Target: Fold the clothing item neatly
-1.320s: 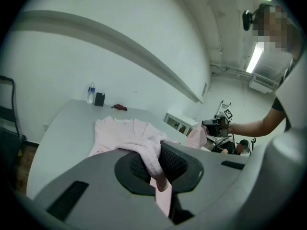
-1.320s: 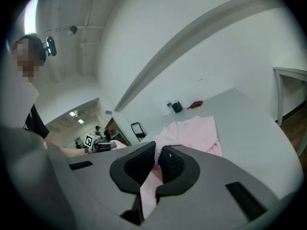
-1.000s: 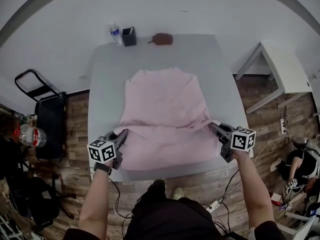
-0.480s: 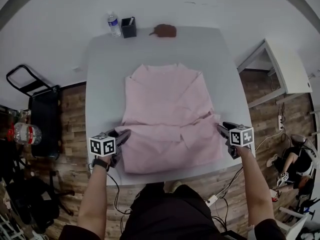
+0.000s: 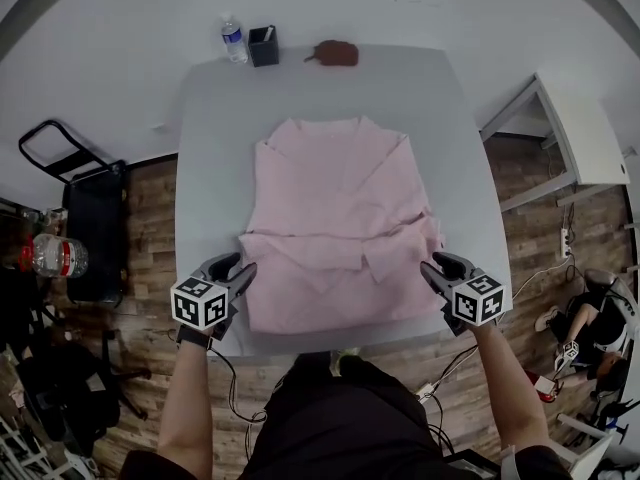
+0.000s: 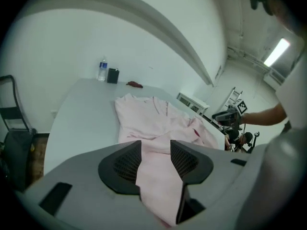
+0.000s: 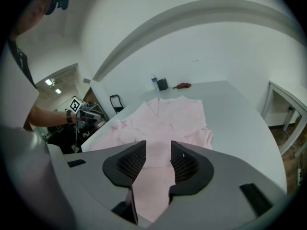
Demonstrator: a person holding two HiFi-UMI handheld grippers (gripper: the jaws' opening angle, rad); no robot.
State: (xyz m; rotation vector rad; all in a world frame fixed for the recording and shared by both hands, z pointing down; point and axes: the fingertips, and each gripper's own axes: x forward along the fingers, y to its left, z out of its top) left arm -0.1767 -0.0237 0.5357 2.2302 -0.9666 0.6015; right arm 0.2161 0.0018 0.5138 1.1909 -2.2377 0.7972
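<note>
Tabletop (image 5: 215, 148): tongs (image 5: 243, 265) (image 5: 432, 264) down-tilted, just-opened, astride shirt (image 5: 330, 208)

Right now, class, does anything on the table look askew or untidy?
Yes: the pink shirt on the grey table is folded unevenly; its fold across the middle is wrinkled, with cloth bunched at the right edge.

Grey table (image 5: 210, 118) bears pink shirt (image 5: 335, 218), bottle (image 5: 233, 40), cup (image 5: 264, 46), pouch (image 5: 337, 53).

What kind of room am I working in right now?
Probably a makeshift lab or recording room, not a home: a grey table against plain white walls, loose cables on the wood-look floor, and a hand truck parked beside it.
</note>
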